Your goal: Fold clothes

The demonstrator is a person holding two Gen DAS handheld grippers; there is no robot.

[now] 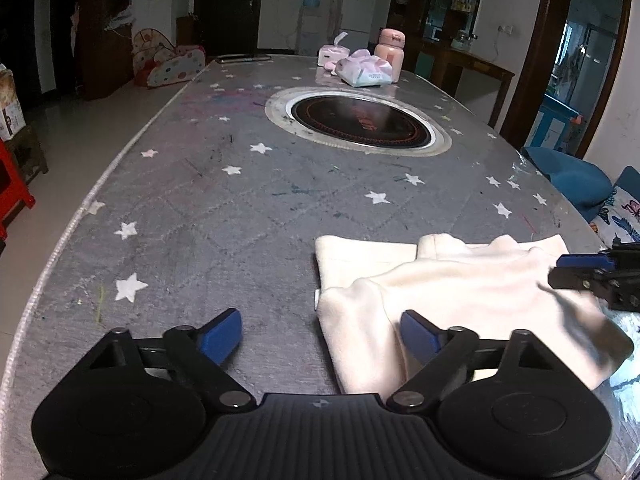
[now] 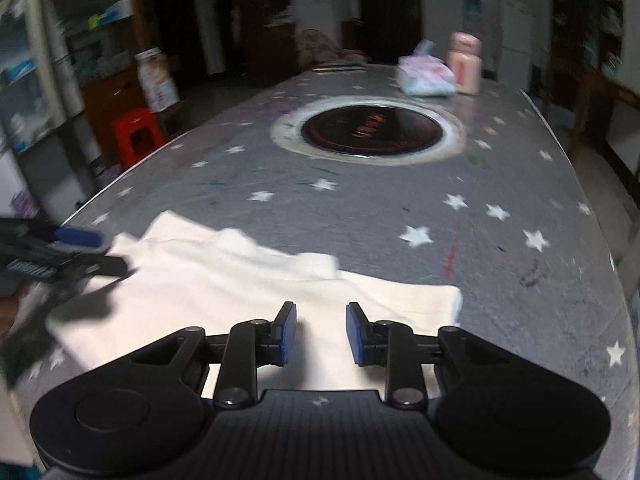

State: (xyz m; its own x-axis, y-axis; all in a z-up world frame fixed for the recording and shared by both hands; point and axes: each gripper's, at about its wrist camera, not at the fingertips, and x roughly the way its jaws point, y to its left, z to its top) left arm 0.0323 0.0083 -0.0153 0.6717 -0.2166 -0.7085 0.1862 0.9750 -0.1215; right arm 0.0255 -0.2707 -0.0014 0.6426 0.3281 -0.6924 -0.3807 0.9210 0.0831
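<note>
Left tongs (image 1: 321,334) wide apart, right tongs (image 2: 321,334) apart (empty); cream garment (image 1: 440,304) long axis crosswise on table (image 1: 240,200).

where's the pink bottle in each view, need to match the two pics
Left wrist view: pink bottle at the table's far end, top centre-right, behind the wipes pack.
Right wrist view: pink bottle at the far end, upper right, blurred.
Shared landmark: round cooktop set in the table.

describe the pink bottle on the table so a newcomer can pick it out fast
Start at the round black cooktop set into the grey star-print table. Beyond it, at the far end, stands the pink bottle. It is the only upright, hard-sided item there; beside it lie soft tissue packs.
</note>
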